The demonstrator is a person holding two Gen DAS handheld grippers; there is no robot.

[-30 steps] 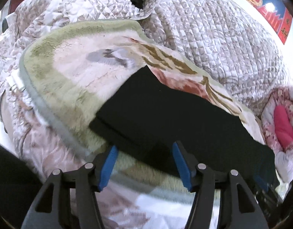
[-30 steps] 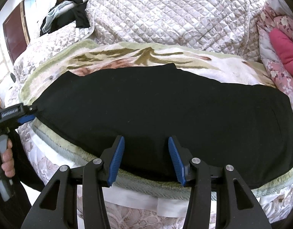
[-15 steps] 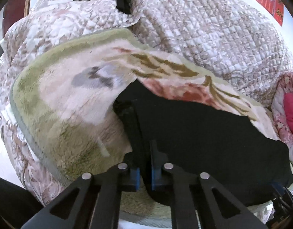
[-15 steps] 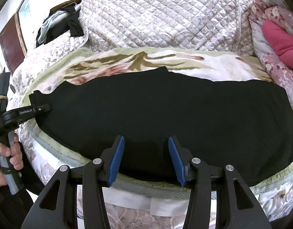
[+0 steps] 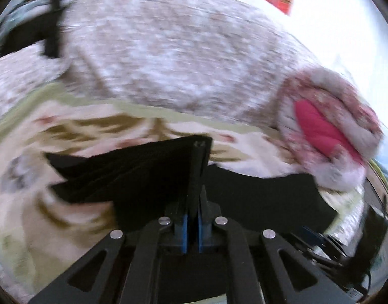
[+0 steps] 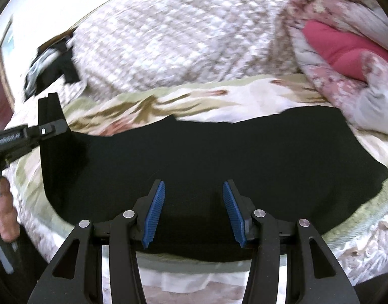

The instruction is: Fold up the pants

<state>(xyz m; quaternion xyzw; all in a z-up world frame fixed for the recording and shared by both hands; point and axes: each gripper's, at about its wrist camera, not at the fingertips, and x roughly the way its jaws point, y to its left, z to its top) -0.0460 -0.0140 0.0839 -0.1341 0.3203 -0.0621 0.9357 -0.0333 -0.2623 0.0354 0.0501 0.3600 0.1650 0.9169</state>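
Pants: black pants (image 6: 219, 152), folded lengthwise into one long strip, lie on a flowered blanket (image 6: 244, 93) spread over the bed.
Long axis: from the right wrist view the strip runs left to right across the near edge of the bed, one end at the far left, the other near the pink comforter (image 6: 345, 50) at the right.
Left gripper: the left gripper (image 5: 191, 230) is clamped tight on the left end of the strip; its blue pads (image 5: 184, 231) show only a sliver of cloth between them. That end stands up off the blanket, with a narrow flap rising above the jaws in the right wrist view.
Right gripper: the right gripper (image 6: 194, 212) is spread wide and holds nothing. It hovers over the near edge of the strip, about midway along its length.
Which hand is nearer: the left hand alone has cloth, so the fold would fall to it. The far end by the comforter lies closer to the right hand, but that hand grips nothing.
Deciding relation: the free end lies to the right of the lifted end, straight along the long axis. My judgement is that the left hand would carry its end rightward over the strip to meet the far end.
Risk: held at one point only, the lifted end may sag or twist. The left wrist view is blurred, so finer detail is lost.
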